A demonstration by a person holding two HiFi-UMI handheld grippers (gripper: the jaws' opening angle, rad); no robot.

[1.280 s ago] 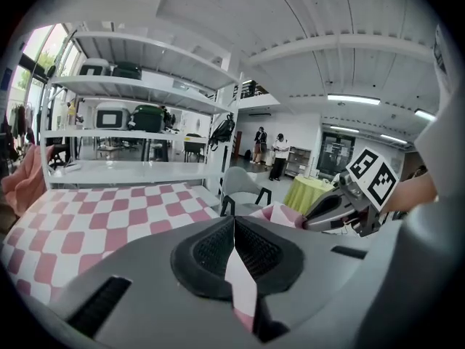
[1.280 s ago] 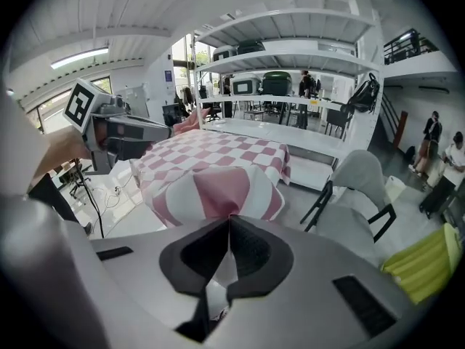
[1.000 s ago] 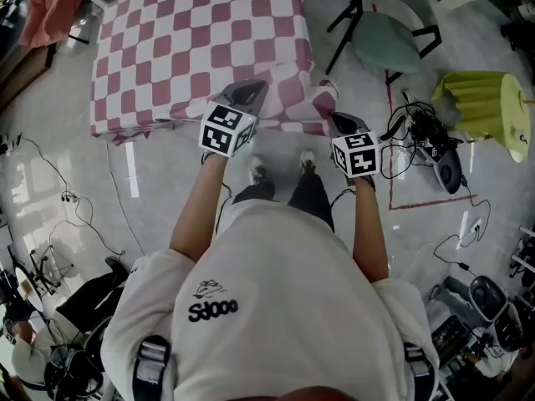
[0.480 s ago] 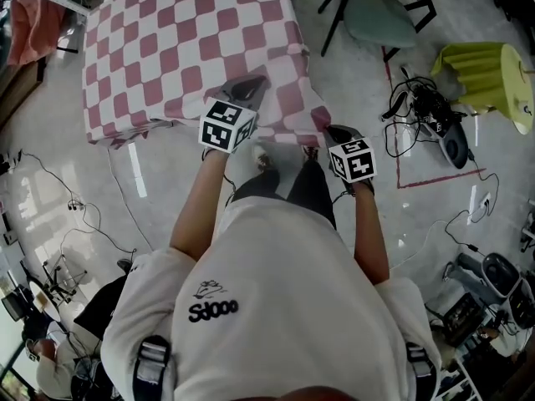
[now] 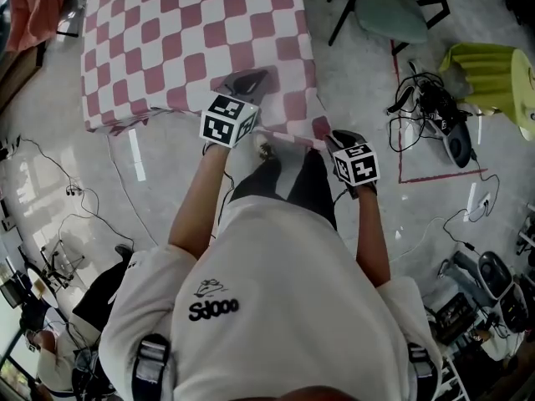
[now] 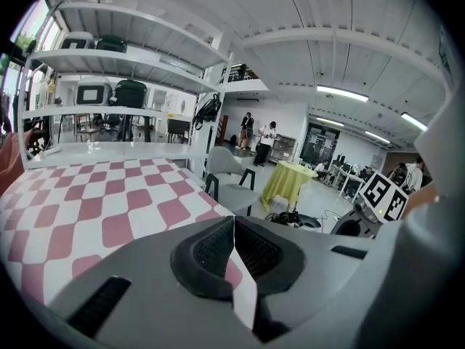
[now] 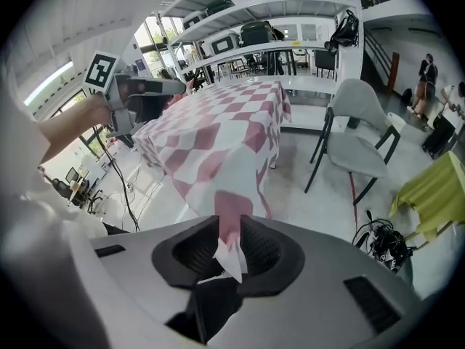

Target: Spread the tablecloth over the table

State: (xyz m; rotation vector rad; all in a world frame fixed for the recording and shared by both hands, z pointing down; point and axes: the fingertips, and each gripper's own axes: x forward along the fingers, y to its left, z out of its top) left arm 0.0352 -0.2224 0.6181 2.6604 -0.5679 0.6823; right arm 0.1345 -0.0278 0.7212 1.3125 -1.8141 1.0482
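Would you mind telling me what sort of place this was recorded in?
Probably an open-plan lab or workshop rather than a home: tall metal shelving holding equipment cases, loose cables on the floor, and people standing about under strip lights.

a grey-green chair (image 5: 389, 11) with black legs stands on the pale floor (image 5: 50, 132). off to its side is a small round table draped in yellow cloth (image 5: 489, 69). near that table lies a tangle of black cables (image 5: 422, 107), just beside a dark device (image 5: 458, 147). a red tape line (image 5: 398, 149) marks the floor. white shelving (image 6: 123, 57) carries dark cases. a backpack (image 6: 208, 109) hangs at its post, and people (image 6: 270, 133) stand far off.
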